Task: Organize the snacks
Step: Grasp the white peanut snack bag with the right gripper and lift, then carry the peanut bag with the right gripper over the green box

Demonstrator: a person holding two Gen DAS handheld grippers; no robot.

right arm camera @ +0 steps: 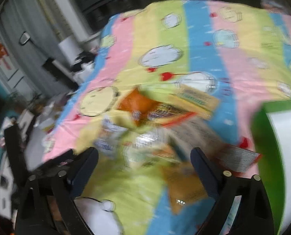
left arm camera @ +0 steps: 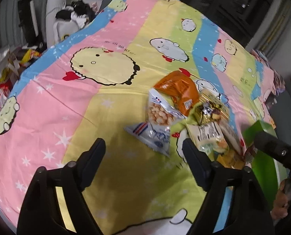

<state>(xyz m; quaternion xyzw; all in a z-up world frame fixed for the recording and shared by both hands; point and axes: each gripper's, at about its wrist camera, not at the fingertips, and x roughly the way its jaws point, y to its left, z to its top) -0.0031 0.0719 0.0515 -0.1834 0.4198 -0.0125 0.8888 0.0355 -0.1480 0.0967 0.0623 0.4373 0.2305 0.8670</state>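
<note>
A heap of snack packets lies on a striped cartoon bedsheet [left arm camera: 67, 107]. In it are an orange bag [left arm camera: 180, 92], a clear packet of round puffs [left arm camera: 159, 113], a blue-and-white packet [left arm camera: 153, 137], a yellow candy packet [left arm camera: 210, 107] and a pale packet with a printed label [left arm camera: 208, 135]. My left gripper [left arm camera: 143, 146] hovers open just short of the blue-and-white packet, holding nothing. The right wrist view is blurred. There my right gripper [right arm camera: 144, 152] is open above the heap, and the orange bag [right arm camera: 137, 101] and a yellow packet [right arm camera: 198, 99] show beyond it. A green box [right arm camera: 263, 137] stands to its right.
The green box [left arm camera: 263, 168] sits at the heap's right, with a hand [left arm camera: 282, 197] on a black tool beside it. Past the bed's left edge lie bags and clutter [left arm camera: 0, 90]. Dark furniture [left arm camera: 233, 4] stands behind the bed.
</note>
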